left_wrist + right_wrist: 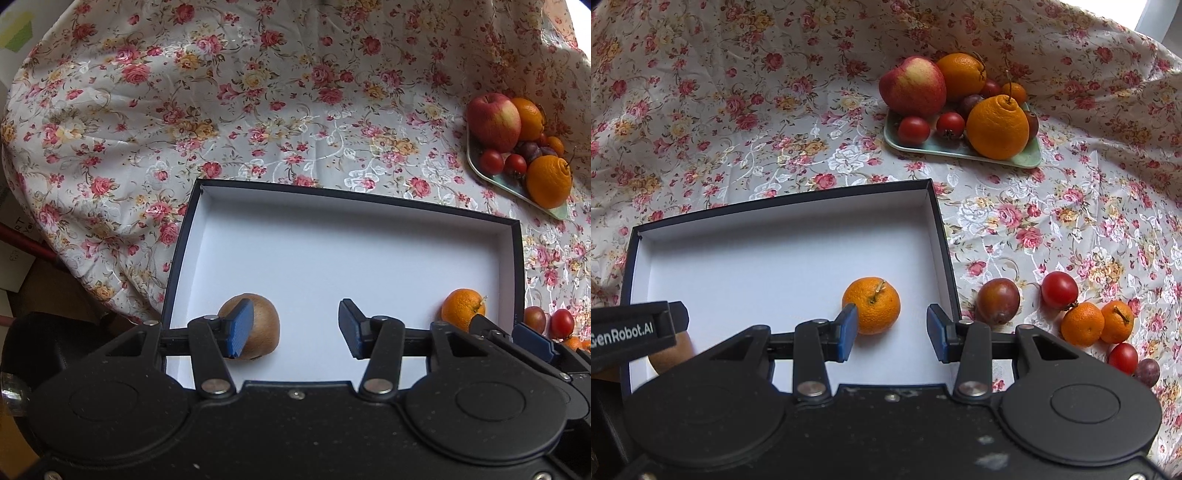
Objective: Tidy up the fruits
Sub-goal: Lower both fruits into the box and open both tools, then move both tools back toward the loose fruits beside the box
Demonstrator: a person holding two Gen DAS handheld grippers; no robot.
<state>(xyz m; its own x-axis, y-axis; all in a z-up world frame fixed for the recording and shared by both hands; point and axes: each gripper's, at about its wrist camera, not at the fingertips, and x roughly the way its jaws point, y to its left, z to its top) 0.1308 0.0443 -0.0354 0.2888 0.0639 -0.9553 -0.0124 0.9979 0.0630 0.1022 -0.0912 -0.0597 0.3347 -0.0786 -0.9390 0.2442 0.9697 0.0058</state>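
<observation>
Fruits are sitting in the box (942, 236): a kiwi (258, 325) and mandarin (871, 304), both grippers (295, 328) (892, 328) hovering wide and empty, apparently for sorting loose fruit nearby.

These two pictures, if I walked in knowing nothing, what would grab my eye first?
Probably the dark-walled box with its bright white floor, lying open on the flowered cloth; it holds only a small orange near its right wall and a brown kiwi at its left. Next, the pale green tray behind it, heaped with a red apple, oranges and tomatoes. Both grippers' blue fingers stand open over the box.
</observation>
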